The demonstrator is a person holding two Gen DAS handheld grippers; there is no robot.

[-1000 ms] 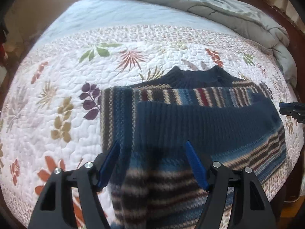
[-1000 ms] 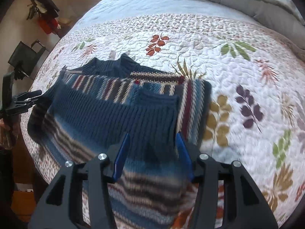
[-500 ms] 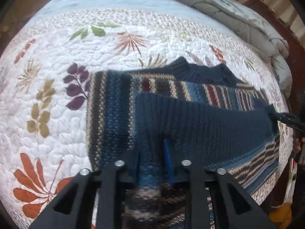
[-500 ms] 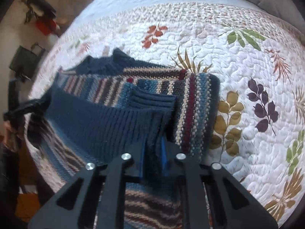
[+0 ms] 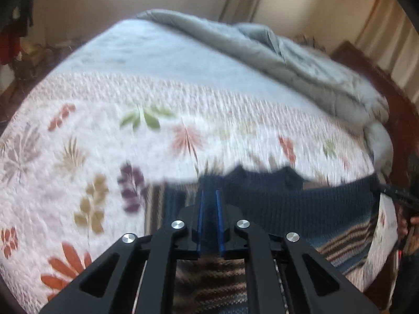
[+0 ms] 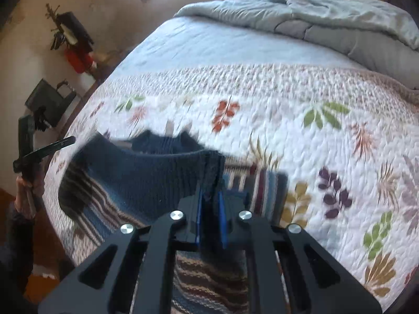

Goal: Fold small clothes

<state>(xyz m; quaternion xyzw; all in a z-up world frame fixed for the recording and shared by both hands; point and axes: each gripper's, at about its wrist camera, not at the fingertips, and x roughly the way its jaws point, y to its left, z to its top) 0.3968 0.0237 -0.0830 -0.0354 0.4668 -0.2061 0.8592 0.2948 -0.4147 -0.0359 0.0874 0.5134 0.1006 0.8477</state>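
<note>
A navy knitted sweater (image 5: pixel 301 204) with blue, cream and maroon stripes lies on the floral quilt (image 5: pixel 91 136), partly folded. My left gripper (image 5: pixel 208 196) is shut on the sweater's dark ribbed hem and holds it up off the quilt. In the right wrist view the same sweater (image 6: pixel 146 178) hangs between both grips; my right gripper (image 6: pixel 209 196) is shut on the hem's other corner, with a bunch of knit pinched between the blue pads. The other gripper (image 6: pixel 52 147) shows at the left edge there, and at the right edge (image 5: pixel 398 196) in the left wrist view.
A crumpled grey duvet (image 6: pixel 327 21) lies across the far end of the bed. A dark wooden bed frame (image 5: pixel 379 83) runs along the right side. Hanging bags and dark items (image 6: pixel 70 41) stand by the wall past the bed's left edge.
Both grippers went from open astride the hem to shut on it. Both then rose, lifting the ribbed hem off the quilt, and the views tilted up toward the far wall.
</note>
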